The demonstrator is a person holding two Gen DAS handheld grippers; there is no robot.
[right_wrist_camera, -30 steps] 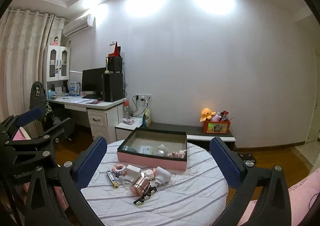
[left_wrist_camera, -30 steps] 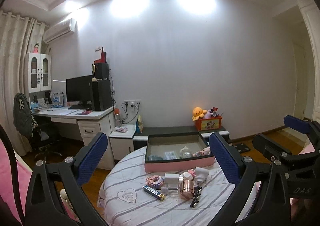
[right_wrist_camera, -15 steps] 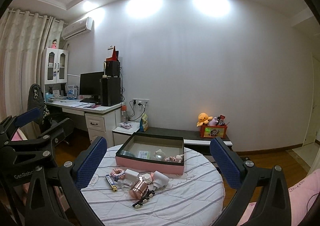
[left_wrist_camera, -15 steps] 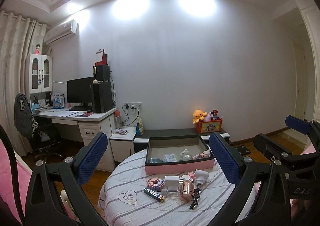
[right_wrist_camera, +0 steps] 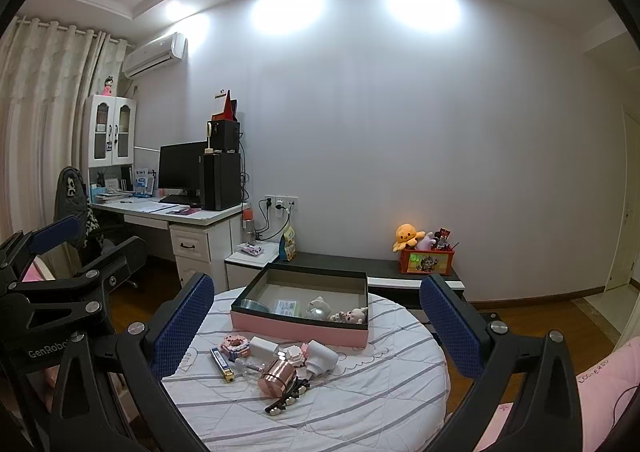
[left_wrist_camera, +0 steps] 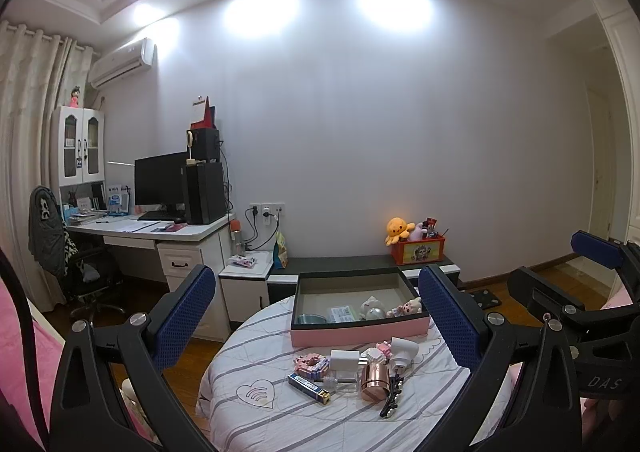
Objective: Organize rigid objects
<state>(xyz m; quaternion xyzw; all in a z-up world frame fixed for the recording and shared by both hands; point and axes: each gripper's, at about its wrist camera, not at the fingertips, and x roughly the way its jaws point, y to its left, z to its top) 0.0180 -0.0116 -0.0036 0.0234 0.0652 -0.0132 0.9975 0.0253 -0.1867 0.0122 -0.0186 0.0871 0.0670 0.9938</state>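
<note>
A quilted, matt striped cloth (right_wrist_camera: 360,404) is seen over the round table. The pink box (right_wrist_camera: 300,328) appears as matt card with a dark rim. A glossy, rose-coloured metallic finish is shown by the cylinder (right_wrist_camera: 277,375). The white adapter (left_wrist_camera: 344,359) looks of smooth plastic. The hair clip (right_wrist_camera: 286,399) is glossy black. Textured blue pads (left_wrist_camera: 184,316) are noted on matt black plastic fingers. The floor (right_wrist_camera: 532,322) is seen as polished wood.

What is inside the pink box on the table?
Inside the pink box lie a round metal tin, a small packet, a white toy and a little doll. Its near wall hides the floor just behind it.
</note>
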